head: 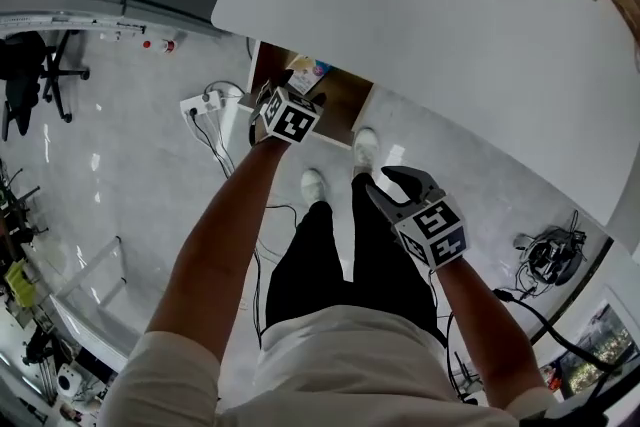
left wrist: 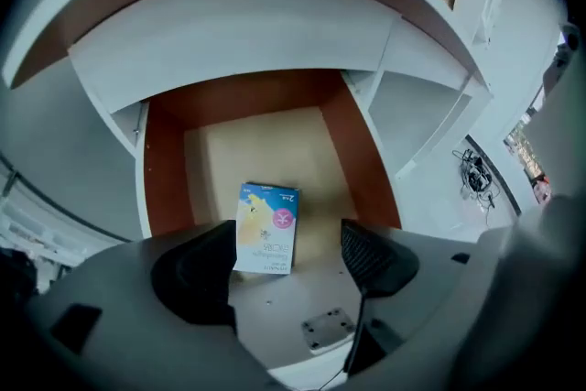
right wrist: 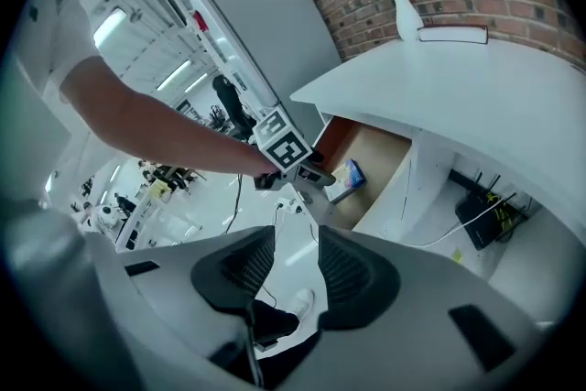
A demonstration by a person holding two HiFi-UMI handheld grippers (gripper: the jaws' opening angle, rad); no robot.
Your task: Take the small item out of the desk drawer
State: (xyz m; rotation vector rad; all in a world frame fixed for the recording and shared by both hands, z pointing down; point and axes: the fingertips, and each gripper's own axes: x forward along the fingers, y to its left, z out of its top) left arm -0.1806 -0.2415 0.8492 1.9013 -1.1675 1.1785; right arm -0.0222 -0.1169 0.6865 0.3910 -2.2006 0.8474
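head view | L tool (head: 298,87) tilted down over box (left wrist: 267,229) in drawer (left wrist: 265,137), jaws apart | R tool (head: 393,187) apart

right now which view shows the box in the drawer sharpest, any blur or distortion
Left gripper view: box sharp and evenly lit in the drawer, fisheye bows the desk edge, near jaws soft. Head view: box small but in focus. Right gripper view: box tiny, strong fisheye curve, jaws soft up close.
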